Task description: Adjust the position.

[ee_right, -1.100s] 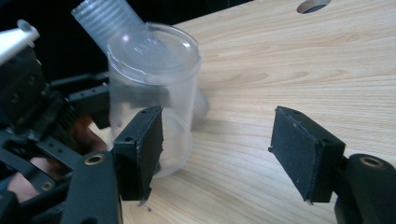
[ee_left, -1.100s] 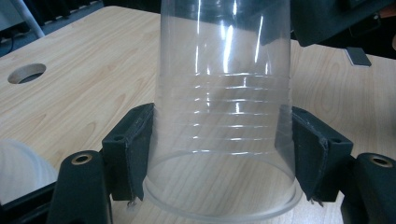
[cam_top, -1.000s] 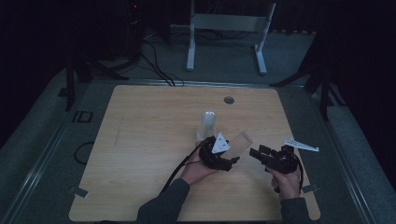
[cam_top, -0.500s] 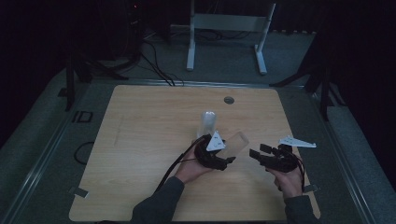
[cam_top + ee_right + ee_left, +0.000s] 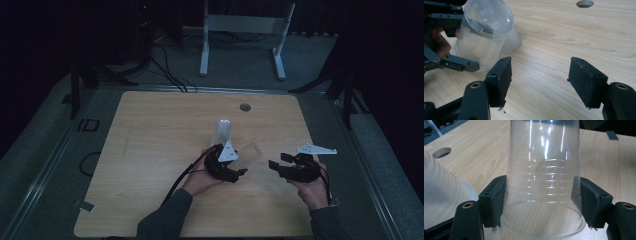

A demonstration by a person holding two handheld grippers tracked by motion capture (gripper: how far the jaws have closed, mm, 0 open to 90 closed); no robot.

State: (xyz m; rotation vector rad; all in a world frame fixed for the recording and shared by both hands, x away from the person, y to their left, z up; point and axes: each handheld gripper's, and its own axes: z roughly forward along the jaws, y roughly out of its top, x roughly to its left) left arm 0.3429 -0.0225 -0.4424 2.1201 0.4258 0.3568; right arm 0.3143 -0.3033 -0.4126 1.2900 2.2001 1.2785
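Wooden table (image 5: 150,150), two clear cups, one cup (image 5: 544,182) clamped in left claw (image 5: 541,197), other cup (image 5: 222,131) beside, right claw (image 5: 541,80) spread, holding nothing

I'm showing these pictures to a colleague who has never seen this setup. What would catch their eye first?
Most striking is the clear ribbed plastic cup clamped on both sides by the left gripper, near the middle of the light wooden table. Just behind it stands a cloudy stack of plastic cups. To its right, the right gripper hovers with its jaws wide apart and nothing between them.
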